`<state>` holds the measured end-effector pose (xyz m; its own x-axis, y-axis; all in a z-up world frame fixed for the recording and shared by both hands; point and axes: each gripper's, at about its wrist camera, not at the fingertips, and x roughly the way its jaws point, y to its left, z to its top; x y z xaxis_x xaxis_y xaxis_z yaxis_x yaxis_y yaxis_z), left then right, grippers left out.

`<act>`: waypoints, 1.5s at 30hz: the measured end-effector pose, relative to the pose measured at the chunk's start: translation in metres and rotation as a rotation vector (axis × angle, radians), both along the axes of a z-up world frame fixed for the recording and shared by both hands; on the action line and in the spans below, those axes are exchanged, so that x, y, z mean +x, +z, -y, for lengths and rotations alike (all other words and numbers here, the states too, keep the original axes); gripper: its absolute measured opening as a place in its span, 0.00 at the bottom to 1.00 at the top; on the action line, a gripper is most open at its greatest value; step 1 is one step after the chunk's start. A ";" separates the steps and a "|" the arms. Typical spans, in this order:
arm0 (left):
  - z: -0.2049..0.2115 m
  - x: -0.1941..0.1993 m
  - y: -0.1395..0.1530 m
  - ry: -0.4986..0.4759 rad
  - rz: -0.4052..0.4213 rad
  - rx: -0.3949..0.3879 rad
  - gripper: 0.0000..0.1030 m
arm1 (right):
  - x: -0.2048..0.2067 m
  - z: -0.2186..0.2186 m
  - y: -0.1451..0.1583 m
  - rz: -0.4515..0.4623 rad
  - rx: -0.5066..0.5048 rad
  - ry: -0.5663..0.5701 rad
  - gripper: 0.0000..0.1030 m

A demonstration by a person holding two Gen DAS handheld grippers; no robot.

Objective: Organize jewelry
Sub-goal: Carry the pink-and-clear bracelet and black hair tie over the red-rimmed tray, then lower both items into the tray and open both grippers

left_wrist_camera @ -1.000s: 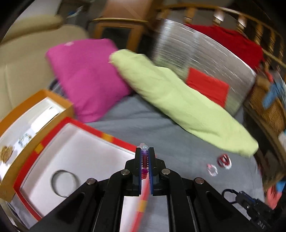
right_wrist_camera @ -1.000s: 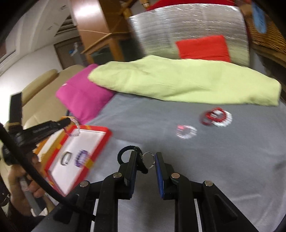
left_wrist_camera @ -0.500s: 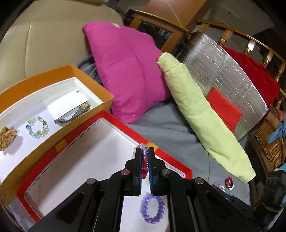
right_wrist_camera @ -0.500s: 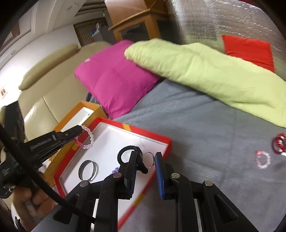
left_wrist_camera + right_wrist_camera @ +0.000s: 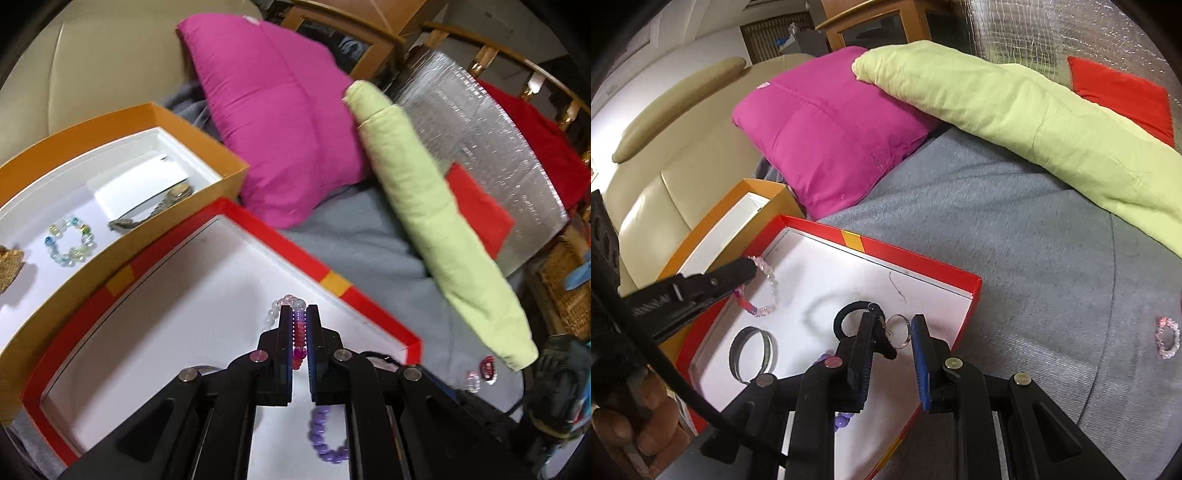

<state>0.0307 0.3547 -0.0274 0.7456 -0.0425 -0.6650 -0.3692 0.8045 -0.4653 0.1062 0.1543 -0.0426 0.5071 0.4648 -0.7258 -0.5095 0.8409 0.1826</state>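
Observation:
My left gripper (image 5: 298, 314) is shut on a pink and clear bead bracelet (image 5: 300, 332) and holds it over the red box (image 5: 369, 299); it also shows in the right wrist view (image 5: 764, 291). A purple bead bracelet (image 5: 325, 439) lies on the box's white floor. My right gripper (image 5: 892, 325) is shut on a black hair tie and a clear ring (image 5: 899, 330) above the red box (image 5: 916, 264). A metal bangle (image 5: 751, 354) lies in the box.
An orange box (image 5: 207, 147) to the left holds a glass bead bracelet (image 5: 70, 240) and a metal clasp. A magenta pillow (image 5: 831, 129) and a green bolster (image 5: 1015, 99) lie behind. Two bracelets (image 5: 480, 373) lie on the grey blanket at right.
Both grippers have moved left from the grey blanket to above the red box, each carrying its jewelry. The bracelets left on the blanket have slid to the right edge of view.

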 end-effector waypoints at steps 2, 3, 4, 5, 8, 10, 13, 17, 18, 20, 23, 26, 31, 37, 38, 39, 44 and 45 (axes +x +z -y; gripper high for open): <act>-0.004 0.001 -0.006 0.029 -0.043 0.013 0.07 | 0.002 -0.003 0.000 0.000 -0.008 0.001 0.21; -0.005 0.001 -0.007 0.039 -0.055 0.021 0.07 | 0.003 -0.004 -0.001 -0.001 -0.011 0.001 0.21; -0.007 0.001 -0.009 0.048 -0.070 0.027 0.07 | 0.004 -0.006 -0.001 -0.001 -0.014 0.002 0.21; -0.008 0.000 -0.011 0.052 -0.076 0.025 0.07 | 0.005 -0.008 -0.001 -0.002 -0.020 0.004 0.21; -0.009 -0.001 -0.012 0.055 -0.085 0.028 0.07 | 0.007 -0.013 -0.002 -0.005 -0.035 0.010 0.21; -0.009 -0.001 -0.012 0.060 -0.089 0.029 0.07 | 0.009 -0.016 -0.003 -0.006 -0.047 0.014 0.21; -0.014 -0.001 -0.015 0.077 -0.098 0.010 0.07 | 0.011 -0.021 -0.005 -0.010 -0.064 0.016 0.21; -0.014 -0.002 -0.014 0.073 -0.089 0.006 0.07 | 0.011 -0.026 -0.005 -0.002 -0.077 0.021 0.21; -0.013 -0.001 -0.014 0.069 -0.082 0.006 0.07 | 0.011 -0.027 -0.005 0.001 -0.081 0.024 0.21; -0.010 -0.002 -0.009 0.048 -0.049 0.000 0.07 | 0.011 -0.028 -0.005 0.005 -0.085 0.023 0.21; -0.008 -0.002 -0.005 0.005 0.003 -0.042 0.07 | 0.013 -0.029 -0.005 0.000 -0.091 0.021 0.21; -0.007 0.002 -0.007 -0.027 0.022 -0.098 0.07 | 0.013 -0.030 -0.005 0.004 -0.101 0.023 0.21; -0.012 0.010 -0.024 0.019 -0.085 -0.063 0.07 | 0.012 -0.032 -0.008 -0.001 -0.112 0.023 0.23; -0.017 0.008 -0.025 0.054 -0.094 -0.046 0.07 | 0.011 -0.035 -0.010 -0.003 -0.110 0.031 0.23; -0.017 0.008 -0.025 0.053 -0.092 -0.046 0.07 | 0.011 -0.036 -0.010 -0.003 -0.111 0.030 0.23; -0.017 0.009 -0.026 0.051 -0.094 -0.044 0.07 | 0.011 -0.036 -0.010 -0.004 -0.112 0.029 0.23; -0.015 0.012 -0.029 0.051 -0.115 -0.013 0.07 | 0.013 -0.037 -0.011 -0.011 -0.113 0.026 0.23; -0.016 0.011 -0.028 0.051 -0.113 -0.011 0.07 | 0.013 -0.037 -0.011 -0.011 -0.113 0.026 0.23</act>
